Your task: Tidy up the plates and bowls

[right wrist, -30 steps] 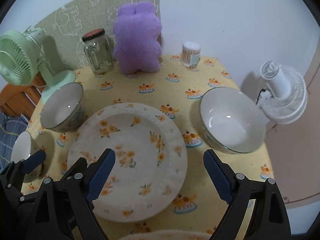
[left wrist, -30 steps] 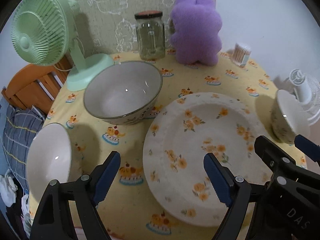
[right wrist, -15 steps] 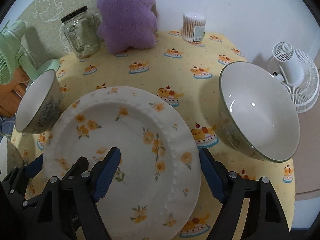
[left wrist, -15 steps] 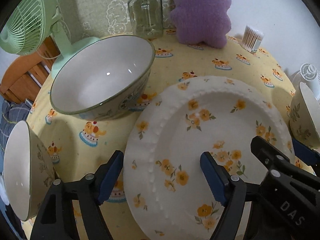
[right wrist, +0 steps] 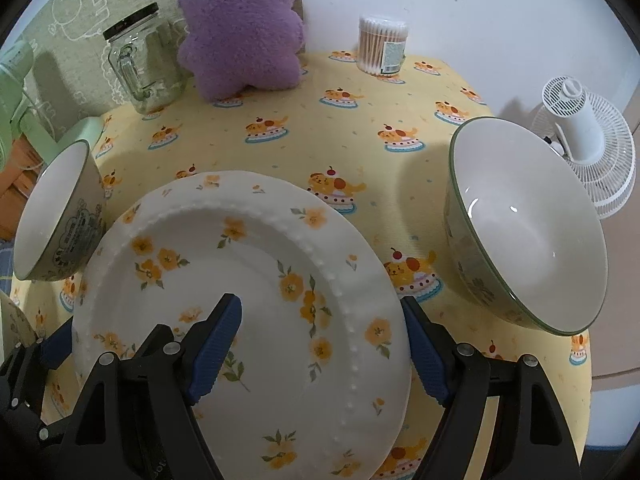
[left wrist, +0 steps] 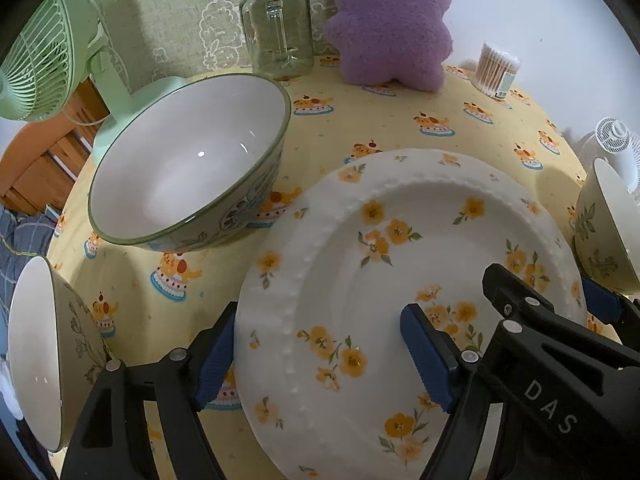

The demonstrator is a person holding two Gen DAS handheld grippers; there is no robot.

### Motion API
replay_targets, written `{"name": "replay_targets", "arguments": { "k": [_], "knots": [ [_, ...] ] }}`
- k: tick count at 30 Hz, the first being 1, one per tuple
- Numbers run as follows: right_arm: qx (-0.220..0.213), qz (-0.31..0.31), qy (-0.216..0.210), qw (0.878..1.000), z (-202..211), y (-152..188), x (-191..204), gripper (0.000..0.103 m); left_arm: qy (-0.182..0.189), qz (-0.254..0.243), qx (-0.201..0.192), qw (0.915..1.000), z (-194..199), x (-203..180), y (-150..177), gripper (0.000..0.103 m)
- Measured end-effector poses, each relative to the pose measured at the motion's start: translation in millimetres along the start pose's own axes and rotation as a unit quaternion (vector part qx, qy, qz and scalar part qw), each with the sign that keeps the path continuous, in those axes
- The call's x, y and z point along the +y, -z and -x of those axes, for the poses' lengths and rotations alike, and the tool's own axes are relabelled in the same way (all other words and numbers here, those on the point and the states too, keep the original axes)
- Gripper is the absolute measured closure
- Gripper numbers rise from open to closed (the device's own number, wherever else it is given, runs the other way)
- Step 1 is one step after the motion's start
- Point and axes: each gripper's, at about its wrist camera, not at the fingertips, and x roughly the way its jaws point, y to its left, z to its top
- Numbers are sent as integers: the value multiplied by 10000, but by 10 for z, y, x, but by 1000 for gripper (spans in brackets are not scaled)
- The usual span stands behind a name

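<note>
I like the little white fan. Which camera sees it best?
The right wrist view. There the small white plastic fan shows whole, stand and round grille, beside the table behind a green-rimmed white bowl. In the left wrist view the fan is tiny at the right edge, partly hidden by that bowl.

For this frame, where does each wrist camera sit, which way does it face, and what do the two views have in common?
Left wrist: on the left gripper, looking steeply down along its fingers at the floral plate's left rim; the right gripper shows at the lower right.
Right wrist: on the right gripper, looking steeply down at the same floral plate, astride its right rim; the left gripper shows at the lower left.
Shared: plate, glass jar, purple plush, yellow tablecloth.
</note>
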Motion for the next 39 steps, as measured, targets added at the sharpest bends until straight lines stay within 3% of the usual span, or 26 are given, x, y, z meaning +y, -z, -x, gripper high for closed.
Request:
{"name": "replay_targets", "arguments": {
  "k": [22,39],
  "knots": [
    [-112,-2,26,9999,690,182,27,21,120,-71,-219,9997,694,73,174,26],
    [-441,-490,354,9972,1616,921,-19,21,514,-497,-396,9967,1438,157,775,26]
  ]
}}
